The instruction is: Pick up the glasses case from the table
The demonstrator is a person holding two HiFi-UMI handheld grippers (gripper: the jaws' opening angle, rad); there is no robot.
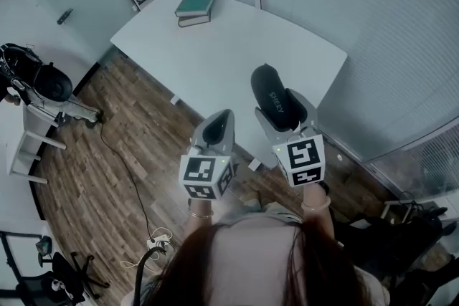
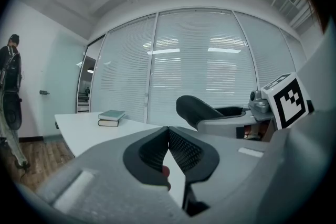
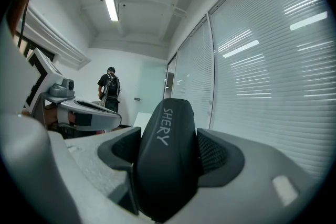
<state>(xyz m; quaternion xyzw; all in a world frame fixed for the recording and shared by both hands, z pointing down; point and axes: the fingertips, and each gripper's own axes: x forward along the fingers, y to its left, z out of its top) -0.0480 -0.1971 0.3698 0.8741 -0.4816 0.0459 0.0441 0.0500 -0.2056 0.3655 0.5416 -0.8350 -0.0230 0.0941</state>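
The black glasses case (image 1: 271,97) with pale lettering is held up off the white table (image 1: 215,61), clamped between the jaws of my right gripper (image 1: 281,110). In the right gripper view the glasses case (image 3: 168,155) fills the gap between both pads and sticks out forward. My left gripper (image 1: 219,127) hovers beside it on the left, over the table's near edge, shut with nothing between its pads. From the left gripper view, my left gripper (image 2: 168,134) shows its jaw tips touching, and the glasses case (image 2: 197,109) appears to the right.
Two stacked books (image 1: 196,4), the top one green, lie at the table's far end. Frosted glass walls (image 1: 373,18) run behind and to the right. A person (image 3: 108,89) stands in the distance. Wooden floor (image 1: 107,175) with a cable and a black bag lies to the left.
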